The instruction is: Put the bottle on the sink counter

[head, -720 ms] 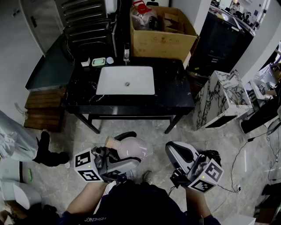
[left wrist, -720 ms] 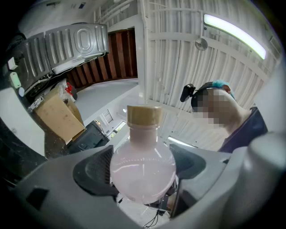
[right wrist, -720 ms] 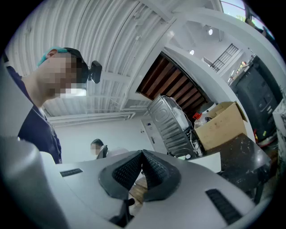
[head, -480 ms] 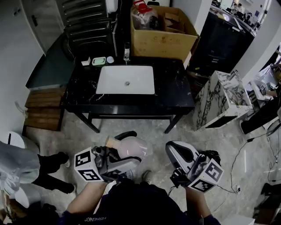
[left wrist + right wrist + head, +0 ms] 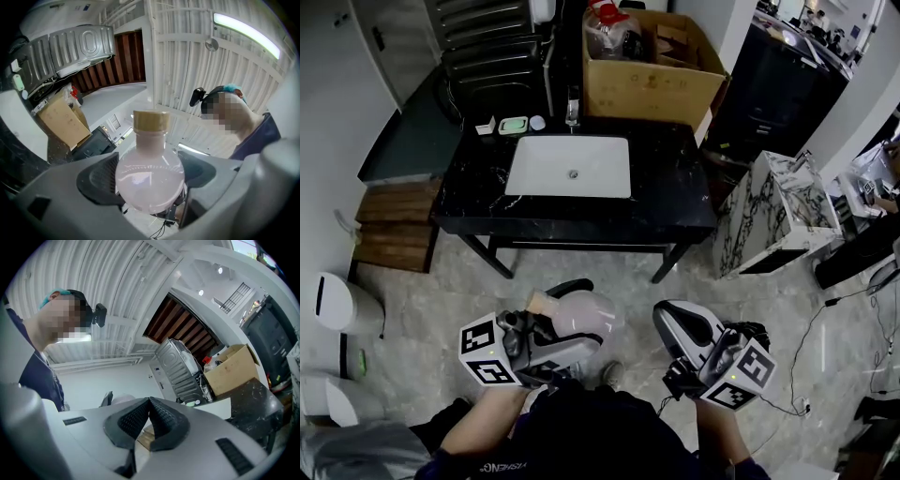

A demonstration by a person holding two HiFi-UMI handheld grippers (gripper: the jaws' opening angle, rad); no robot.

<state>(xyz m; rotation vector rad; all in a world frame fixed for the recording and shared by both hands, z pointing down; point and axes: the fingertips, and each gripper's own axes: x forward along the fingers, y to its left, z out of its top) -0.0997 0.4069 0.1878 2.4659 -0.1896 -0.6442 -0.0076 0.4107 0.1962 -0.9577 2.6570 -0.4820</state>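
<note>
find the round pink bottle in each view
head view: bottle low centre-left, in the left hand-held gripper.
left gripper view: bottom centre, between the jaws.
right gripper view: not clearly in it.
shared landmark: cardboard box behind the sink counter.

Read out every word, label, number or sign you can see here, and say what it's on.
Nothing reads clearly.
Sleeve: small white print, too small to read.
Marker cubes: black-and-white square patterns, no letters.
Bottle: no label.
Cardboard box: no legible print.
</note>
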